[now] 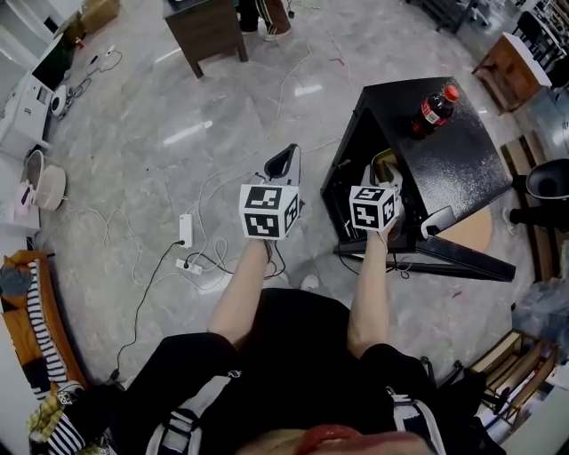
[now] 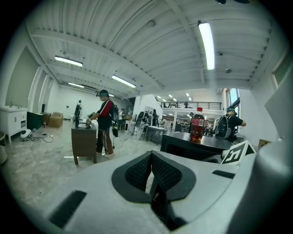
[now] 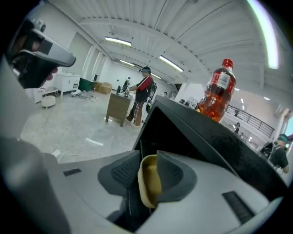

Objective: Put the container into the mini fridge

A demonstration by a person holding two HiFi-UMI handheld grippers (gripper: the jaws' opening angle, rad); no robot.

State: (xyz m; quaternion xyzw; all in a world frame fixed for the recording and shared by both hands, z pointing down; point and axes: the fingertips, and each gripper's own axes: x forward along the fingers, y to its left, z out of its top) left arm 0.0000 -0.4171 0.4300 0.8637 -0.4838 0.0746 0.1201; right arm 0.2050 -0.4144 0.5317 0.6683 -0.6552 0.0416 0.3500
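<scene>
The black mini fridge (image 1: 449,155) stands on the floor with its door (image 1: 467,258) swung open toward me, and a red-capped soda bottle (image 1: 434,108) stands on its top. My right gripper (image 1: 384,173) is shut on a tan container (image 1: 383,161), held just in front of the dark opening. In the right gripper view the container (image 3: 149,183) sits edge-up between the pads, with the fridge (image 3: 183,130) and bottle (image 3: 219,91) close ahead. My left gripper (image 1: 284,164) hovers left of the fridge, shut and holding nothing; the left gripper (image 2: 151,160) view shows its pads meeting.
A power strip (image 1: 185,229) and loose cables lie on the floor to the left. A brown side table (image 1: 206,27) stands at the back, with a person (image 2: 104,121) beside it. White appliances (image 1: 27,107) line the far left. Wooden furniture (image 1: 511,67) stands behind the fridge.
</scene>
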